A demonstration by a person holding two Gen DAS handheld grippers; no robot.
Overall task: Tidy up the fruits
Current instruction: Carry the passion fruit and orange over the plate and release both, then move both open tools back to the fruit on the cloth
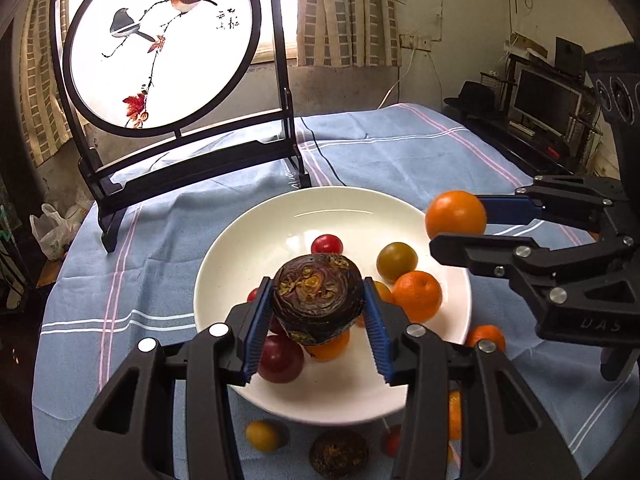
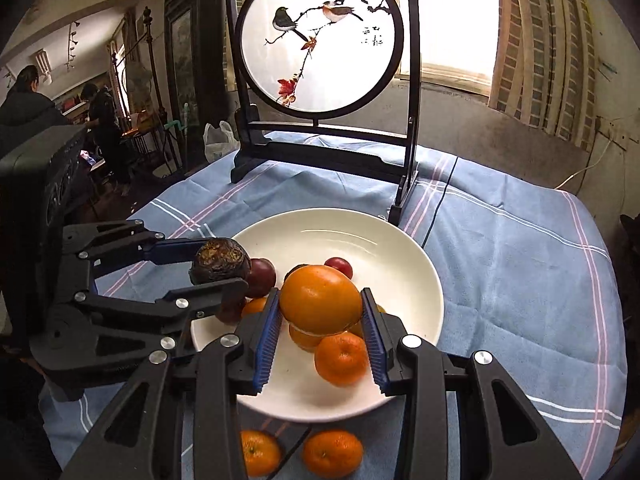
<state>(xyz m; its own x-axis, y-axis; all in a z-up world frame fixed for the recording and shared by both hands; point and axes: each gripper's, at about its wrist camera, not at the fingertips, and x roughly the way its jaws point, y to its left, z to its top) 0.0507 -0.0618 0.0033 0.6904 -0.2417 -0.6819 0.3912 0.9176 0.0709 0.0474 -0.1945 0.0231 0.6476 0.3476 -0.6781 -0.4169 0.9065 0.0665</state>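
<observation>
Over plate (image 1: 224,264) | tongs: 2 | held: 1 passionfruit (image 1: 318,300), 1 orange (image 2: 320,304)

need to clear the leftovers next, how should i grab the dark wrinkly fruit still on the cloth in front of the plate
Take the dark fruit on the cloth from above, fingers across its round sides at the widest part. It sits low with its flat patterned face up, and a yellow fruit and a red one flank it, so close along the free near-far line.
</observation>
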